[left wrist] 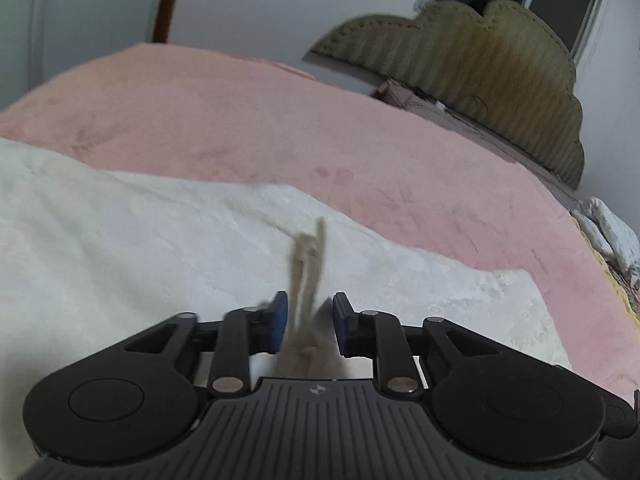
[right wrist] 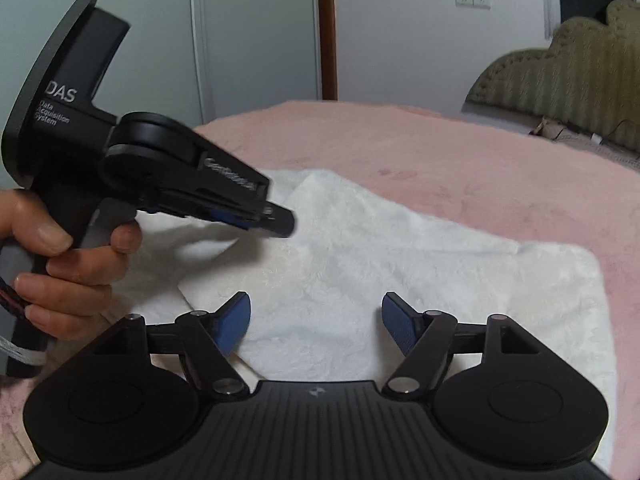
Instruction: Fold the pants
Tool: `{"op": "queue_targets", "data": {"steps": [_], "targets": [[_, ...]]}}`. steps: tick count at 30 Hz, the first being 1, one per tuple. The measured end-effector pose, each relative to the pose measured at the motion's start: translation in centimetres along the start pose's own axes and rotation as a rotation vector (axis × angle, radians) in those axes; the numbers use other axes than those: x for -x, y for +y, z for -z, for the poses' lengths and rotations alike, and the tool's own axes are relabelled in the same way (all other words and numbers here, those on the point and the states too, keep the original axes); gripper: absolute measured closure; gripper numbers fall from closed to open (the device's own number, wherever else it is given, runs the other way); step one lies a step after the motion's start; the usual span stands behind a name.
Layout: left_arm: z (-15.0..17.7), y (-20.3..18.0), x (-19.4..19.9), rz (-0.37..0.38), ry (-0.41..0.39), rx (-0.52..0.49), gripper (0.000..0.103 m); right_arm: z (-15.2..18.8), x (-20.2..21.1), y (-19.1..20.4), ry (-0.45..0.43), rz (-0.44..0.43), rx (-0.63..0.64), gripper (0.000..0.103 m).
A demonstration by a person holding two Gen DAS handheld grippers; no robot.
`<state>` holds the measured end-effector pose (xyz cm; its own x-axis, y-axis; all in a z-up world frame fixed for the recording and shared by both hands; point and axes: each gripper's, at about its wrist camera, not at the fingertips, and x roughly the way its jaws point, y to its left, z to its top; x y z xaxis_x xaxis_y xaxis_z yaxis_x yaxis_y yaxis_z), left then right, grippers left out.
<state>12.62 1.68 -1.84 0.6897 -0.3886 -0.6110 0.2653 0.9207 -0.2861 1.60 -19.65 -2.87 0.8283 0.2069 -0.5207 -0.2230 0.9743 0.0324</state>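
White textured pants (right wrist: 360, 248) lie spread on a pink bed, also shown in the left wrist view (left wrist: 160, 248). My left gripper (left wrist: 310, 320) hovers over them with its blue pads a little apart. A beige drawstring (left wrist: 306, 276) sticks up between the pads; I cannot tell if it is pinched. In the right wrist view the left gripper (right wrist: 276, 220) sits at the left, held by a hand, its tip over a raised fold of the pants. My right gripper (right wrist: 316, 320) is open and empty above the near part of the pants.
A pink bedspread (left wrist: 280, 128) covers the bed beneath the pants. A padded olive headboard (left wrist: 480, 76) stands at the far right. A wardrobe with flower decals (right wrist: 160, 40) and a wall stand behind the bed. A crumpled white cloth (left wrist: 612, 232) lies at the right edge.
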Motion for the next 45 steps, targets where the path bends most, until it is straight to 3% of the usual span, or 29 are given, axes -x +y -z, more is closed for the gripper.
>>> {"op": "queue_targets", "data": {"steps": [3, 6, 9, 14, 17, 20, 24, 28, 45], "targets": [[0.2, 1.8, 2.9, -0.043, -0.049, 0.001, 0.06, 0.6, -1.0, 0.8, 0.077, -0.018, 0.057, 0.03], [1.1, 4.3, 5.4, -0.137, -0.069, 0.008, 0.056, 0.4, -0.8, 0.6, 0.046, -0.016, 0.0, 0.028], [2.4, 6.4, 6.9, -0.274, -0.067, -0.019, 0.056, 0.0, -0.2, 2.1, -0.021, -0.024, 0.045, 0.028], [4.2, 6.8, 7.1, -0.393, -0.103, -0.165, 0.051, 0.6, -2.8, 4.5, 0.084, -0.024, 0.15, 0.025], [5.1, 5.4, 6.4, -0.43, -0.129, -0.247, 0.039, 0.6, -2.8, 4.5, 0.08, -0.003, 0.147, 0.017], [6.2, 4.5, 5.8, -0.46, -0.152, -0.306, 0.03, 0.7, -3.2, 4.2, 0.099, 0.03, 0.116, 0.001], [5.9, 4.5, 5.4, -0.475, -0.145, -0.291, 0.019, 0.6, -3.5, 3.0, 0.103, 0.012, 0.062, 0.0], [5.5, 5.7, 5.4, -0.486, -0.132, -0.21, 0.0, 0.5, -3.6, 2.8, 0.1, 0.014, 0.064, 0.0], [5.4, 5.9, 5.3, -0.481, -0.128, -0.194, 0.0, 0.6, -3.6, 2.9, 0.099, 0.014, 0.059, 0.0]]}}
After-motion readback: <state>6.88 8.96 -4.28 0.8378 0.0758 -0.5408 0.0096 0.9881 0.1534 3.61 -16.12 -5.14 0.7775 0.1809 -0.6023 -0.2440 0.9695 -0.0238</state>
